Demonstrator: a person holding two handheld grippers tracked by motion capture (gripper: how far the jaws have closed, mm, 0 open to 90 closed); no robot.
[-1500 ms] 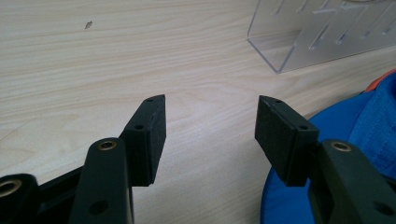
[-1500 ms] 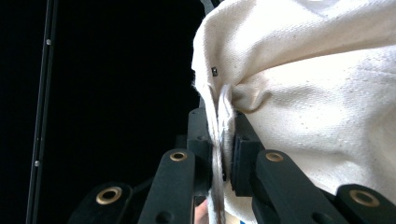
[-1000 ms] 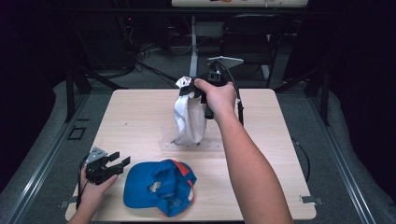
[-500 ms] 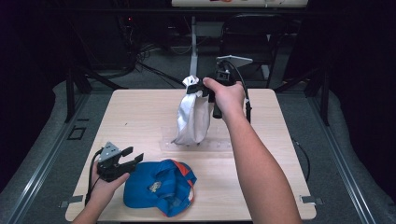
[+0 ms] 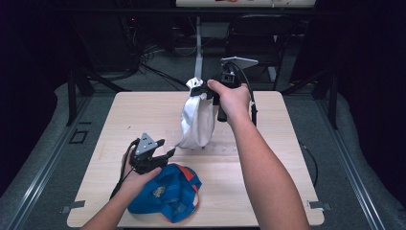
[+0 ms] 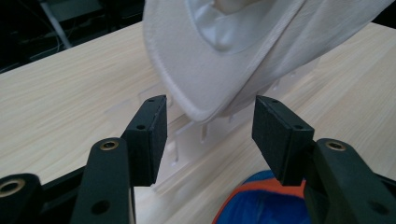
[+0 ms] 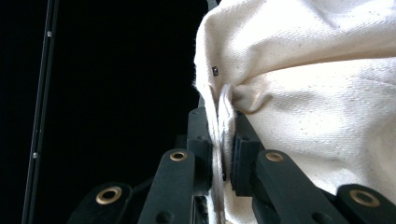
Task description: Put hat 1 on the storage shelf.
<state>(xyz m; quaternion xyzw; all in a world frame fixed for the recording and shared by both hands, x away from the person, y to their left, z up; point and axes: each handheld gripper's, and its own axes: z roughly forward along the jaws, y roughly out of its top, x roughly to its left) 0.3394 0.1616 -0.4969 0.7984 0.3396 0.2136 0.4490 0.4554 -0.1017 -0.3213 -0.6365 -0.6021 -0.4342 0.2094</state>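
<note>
The right tongs (image 5: 201,90) pinch the white cap (image 5: 197,122) above the bench (image 5: 268,158); the left tongs (image 5: 165,148) gape below its brim, near the blue cap (image 5: 167,196).

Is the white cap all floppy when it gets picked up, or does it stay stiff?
Probably both. The white cap hangs long and saggy from the right gripper, and its cloth bunches into folds where the fingers pinch it, so the crown looks soft. Its brim keeps a smooth curve, so that part seems stiffer. Held by a small pinch, it is likely light.
</note>
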